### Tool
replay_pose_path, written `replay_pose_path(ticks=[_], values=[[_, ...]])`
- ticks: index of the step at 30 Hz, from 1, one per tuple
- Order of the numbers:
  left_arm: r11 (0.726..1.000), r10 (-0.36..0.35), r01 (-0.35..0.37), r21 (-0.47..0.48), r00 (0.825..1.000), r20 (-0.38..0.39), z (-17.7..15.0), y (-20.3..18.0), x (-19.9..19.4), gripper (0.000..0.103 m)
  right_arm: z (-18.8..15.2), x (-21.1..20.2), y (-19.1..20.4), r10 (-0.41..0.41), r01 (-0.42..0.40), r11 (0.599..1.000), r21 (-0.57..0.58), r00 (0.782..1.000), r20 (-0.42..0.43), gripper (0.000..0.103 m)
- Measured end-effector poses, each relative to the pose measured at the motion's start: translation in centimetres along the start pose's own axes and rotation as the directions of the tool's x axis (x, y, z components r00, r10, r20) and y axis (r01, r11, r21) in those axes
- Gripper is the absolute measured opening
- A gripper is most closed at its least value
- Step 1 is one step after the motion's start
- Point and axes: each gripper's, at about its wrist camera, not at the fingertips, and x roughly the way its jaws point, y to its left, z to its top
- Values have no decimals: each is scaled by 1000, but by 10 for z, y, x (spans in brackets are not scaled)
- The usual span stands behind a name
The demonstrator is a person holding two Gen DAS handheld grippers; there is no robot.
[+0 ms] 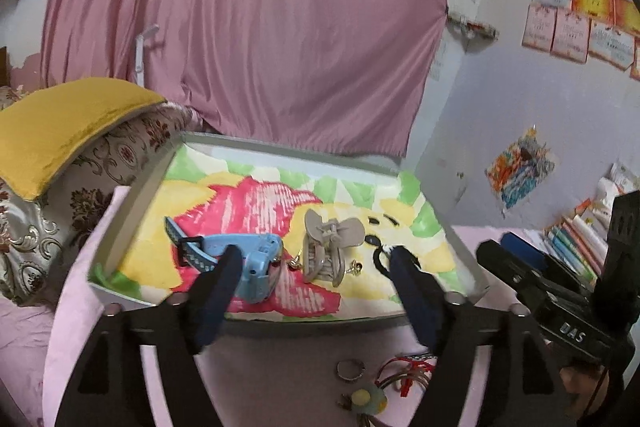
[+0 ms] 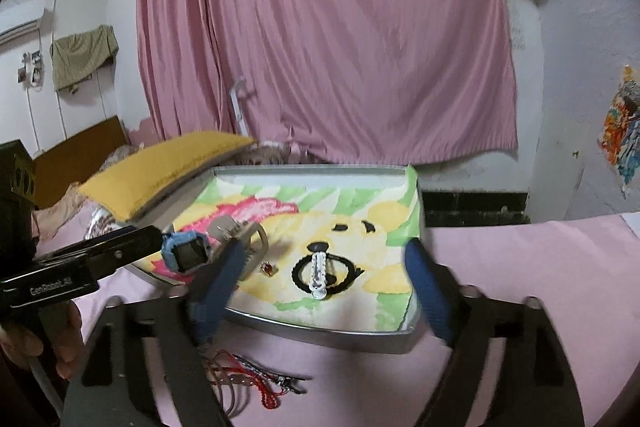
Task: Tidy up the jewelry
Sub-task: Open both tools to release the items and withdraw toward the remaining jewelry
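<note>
A shallow metal tray (image 1: 124, 223) lined with a bright cartoon towel sits on the pink bed. In it lie a blue watch (image 1: 244, 259), a beige hair claw (image 1: 326, 247), small gold earrings (image 1: 356, 267) and a black hair tie (image 1: 380, 255). My left gripper (image 1: 314, 253) hovers open over the tray's near edge, its fingers either side of the watch and claw, touching nothing. In the right wrist view my right gripper (image 2: 325, 249) is open above the tray (image 2: 320, 337), over the black hair tie with a white clip (image 2: 320, 271). The watch (image 2: 184, 255) and claw (image 2: 240, 231) lie to its left.
On the pink sheet in front of the tray lie a ring (image 1: 351, 371), red string bracelets (image 1: 404, 375) (image 2: 248, 383) and a green-yellow pendant (image 1: 368, 399). A yellow pillow (image 1: 68, 131) lies left of the tray, a pink curtain behind it, and books (image 1: 576, 243) at the right.
</note>
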Motion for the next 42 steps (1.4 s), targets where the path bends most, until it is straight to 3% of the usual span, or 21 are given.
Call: replay_pose_path(ticks=[3, 5, 11, 16, 28, 38, 40, 42], values=[[1000, 14, -14, -7, 998, 54, -4, 1, -15, 98, -1, -17, 1, -5, 5, 1000, 1, 998, 62, 95], [1000, 27, -27, -6, 996, 89, -7, 1, -26, 102, -2, -27, 3, -13, 14, 1000, -10, 995, 96, 101], [998, 51, -56, 24, 984, 168, -18, 0, -54, 102, -9, -57, 15, -33, 49, 995, -86, 984, 177, 101], [996, 57, -68, 55, 982, 179, -29, -1, -71, 102, -16, -73, 22, -47, 73, 987, -141, 983, 177, 101], [991, 57, -70, 118, 992, 109, -53, -1, -83, 102, -36, -78, 19, -46, 55, 975, -215, 998, 46, 101], [992, 14, -4, 130, 997, -76, -62, -3, -58, 102, -45, -53, 4, 4, -27, 987, -155, 988, -152, 101], [992, 2, 11, 123, 994, -106, -63, -4, -52, 100, -47, -48, 1, 7, -34, 990, -139, 983, -184, 101], [992, -12, 28, 120, 991, -131, -64, -4, -48, 90, -49, -43, -3, 17, -44, 992, -122, 977, -213, 97]])
